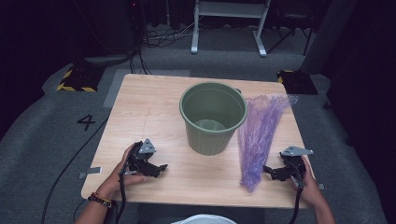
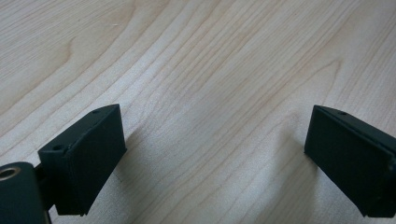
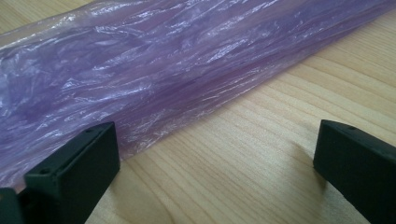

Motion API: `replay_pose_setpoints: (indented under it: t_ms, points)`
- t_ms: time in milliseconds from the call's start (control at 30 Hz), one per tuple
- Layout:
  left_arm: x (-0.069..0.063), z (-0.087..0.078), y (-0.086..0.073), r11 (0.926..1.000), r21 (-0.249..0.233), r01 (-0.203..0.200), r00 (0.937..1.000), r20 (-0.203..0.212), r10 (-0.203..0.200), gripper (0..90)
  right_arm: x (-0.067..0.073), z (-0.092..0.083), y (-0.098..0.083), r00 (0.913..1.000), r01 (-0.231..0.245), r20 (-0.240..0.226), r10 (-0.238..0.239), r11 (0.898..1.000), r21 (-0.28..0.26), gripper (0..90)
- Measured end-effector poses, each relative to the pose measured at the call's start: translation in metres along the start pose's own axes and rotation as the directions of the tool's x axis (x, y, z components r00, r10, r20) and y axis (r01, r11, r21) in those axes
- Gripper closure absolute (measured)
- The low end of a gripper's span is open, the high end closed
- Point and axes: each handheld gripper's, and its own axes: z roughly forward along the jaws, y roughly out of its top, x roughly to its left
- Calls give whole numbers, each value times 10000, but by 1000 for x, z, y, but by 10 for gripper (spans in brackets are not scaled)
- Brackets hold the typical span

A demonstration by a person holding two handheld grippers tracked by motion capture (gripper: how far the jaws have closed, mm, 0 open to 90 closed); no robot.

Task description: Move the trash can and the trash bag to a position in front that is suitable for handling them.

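A green plastic bucket (image 1: pixel 213 116) stands upright and empty in the middle of the wooden table (image 1: pixel 140 116). To its right a crumpled purple plastic bag (image 1: pixel 259 135) lies stretched out lengthwise on the tabletop. My right gripper (image 1: pixel 271 171) rests on the table just right of the bag's near end, open; in the right gripper view (image 3: pixel 215 163) the bag (image 3: pixel 140 70) lies just beyond the jaws with bare wood between them. My left gripper (image 1: pixel 161 169) rests at the table's front left, open, over bare wood (image 2: pixel 215 154).
The table's front edge runs just below both hands. A white rounded object (image 1: pixel 205 219) shows at the bottom edge. Beyond the table lie grey carpet, cables, a white frame's legs (image 1: pixel 229 28) and a floor mark "4" (image 1: pixel 86 122).
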Motion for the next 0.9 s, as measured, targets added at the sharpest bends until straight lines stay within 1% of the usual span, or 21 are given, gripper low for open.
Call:
replay_pose_setpoints:
  t_ms: [133, 733, 800, 833, 867, 900]
  points:
    - [0, 0, 0, 10000, 10, -29, 10000, 92, 29, 44, 0, 0, 0, 10000, -3, 2, 3, 10000, 0, 3]
    - [1, -1, -1, 10000, 8, -46, 9999, 105, 46, 44, -1, -2, -1, 10000, -34, 26, 34, 10000, 4, 9]
    - [1, -1, -1, 10000, 11, -45, 9999, 109, 45, 44, -4, -4, -3, 9999, 7, -121, -8, 9999, -164, 104]
    - [1, -1, -1, 10000, 11, -45, 9999, 109, 45, 44, -4, -4, -3, 9999, 7, -121, -8, 9999, -164, 104]
    - [1, -1, -1, 10000, -11, -63, 9999, 137, 63, 44, -5, -7, -3, 9999, -39, -122, 34, 9992, -397, 197]
    - [1, -1, -1, 10000, -11, -63, 9999, 137, 63, 44, -5, -7, -3, 9999, -39, -122, 34, 9992, -397, 197]
